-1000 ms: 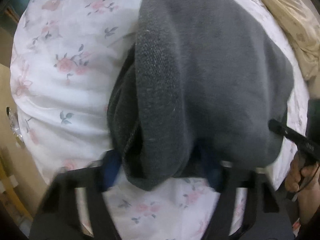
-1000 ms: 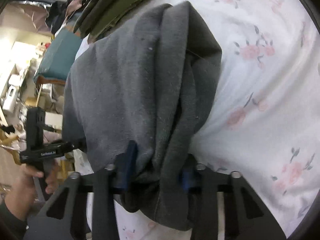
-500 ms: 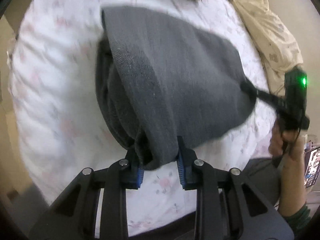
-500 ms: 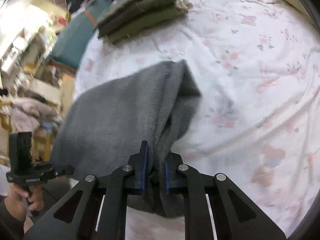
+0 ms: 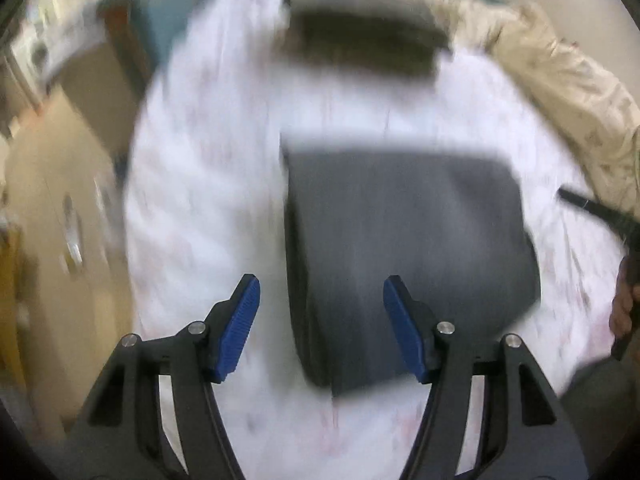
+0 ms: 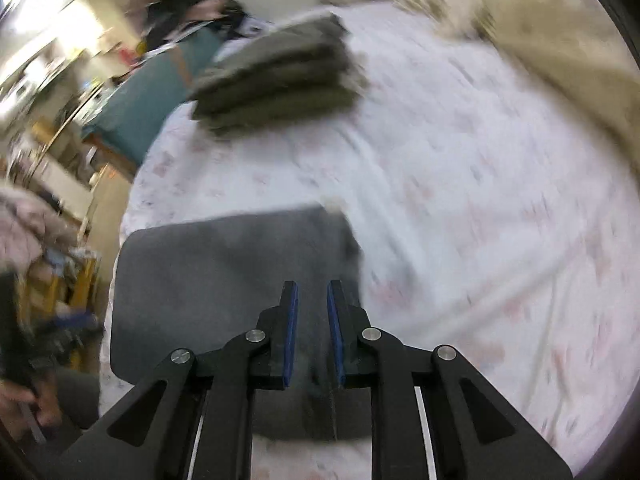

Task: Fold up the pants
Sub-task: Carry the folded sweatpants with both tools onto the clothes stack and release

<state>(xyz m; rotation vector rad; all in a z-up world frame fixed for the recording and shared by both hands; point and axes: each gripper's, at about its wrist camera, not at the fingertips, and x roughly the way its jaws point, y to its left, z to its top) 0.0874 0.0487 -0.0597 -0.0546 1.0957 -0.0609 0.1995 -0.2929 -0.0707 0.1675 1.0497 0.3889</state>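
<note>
The dark grey pants lie folded into a flat rectangle on the white floral bedsheet. My left gripper is wide open and empty, raised above the near left edge of the pants. In the right wrist view the pants lie below my right gripper, whose jaws stand a narrow gap apart above the near right part of the pants with nothing between them. Both views are motion-blurred.
A stack of folded olive-green clothes lies at the far side of the bed, also in the left wrist view. A beige blanket is bunched along the right edge. A teal chair and room clutter stand beyond the left edge.
Both grippers have let go of the pants and pulled up and back. The pants now lie flat on the sheet. The left jaws have opened wide; the right ones only slightly.
</note>
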